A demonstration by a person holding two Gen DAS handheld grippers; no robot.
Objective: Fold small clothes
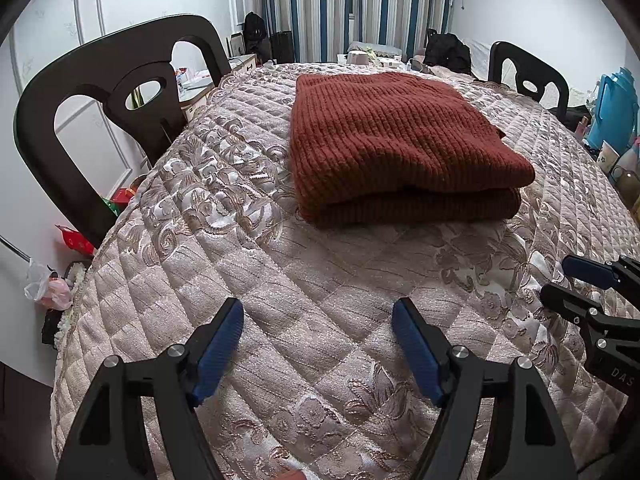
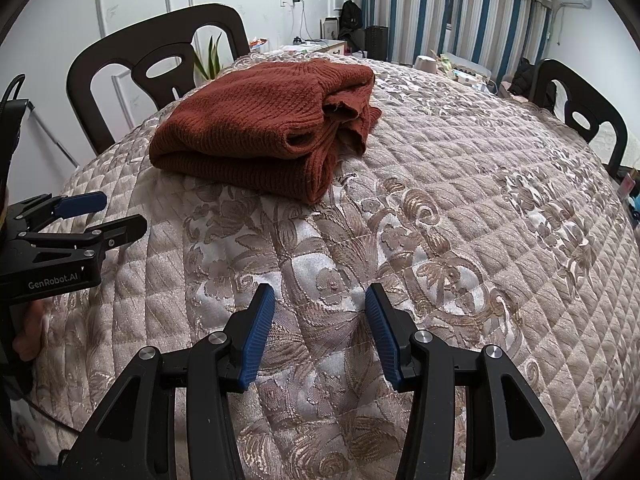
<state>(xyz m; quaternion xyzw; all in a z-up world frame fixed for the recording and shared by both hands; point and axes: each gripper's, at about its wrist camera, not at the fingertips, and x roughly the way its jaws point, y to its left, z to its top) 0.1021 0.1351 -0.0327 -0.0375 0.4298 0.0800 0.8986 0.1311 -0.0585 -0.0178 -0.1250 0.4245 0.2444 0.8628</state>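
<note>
Both the left gripper (image 1: 318,344) and right gripper (image 2: 320,332) hang spread and empty over the quilted tablecloth (image 1: 320,280). Only the right wrist view shows the folded rust sweater's (image 2: 256,128) bunched sleeve ends.

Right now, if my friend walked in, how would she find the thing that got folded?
Look at the big round table under the beige quilted cloth. Near its middle, closest to the dark chair, lies the folded sweater. It's the only rust-red, chunky knitted thing on the cloth, stacked in soft layers, with both grippers held back from it.
</note>
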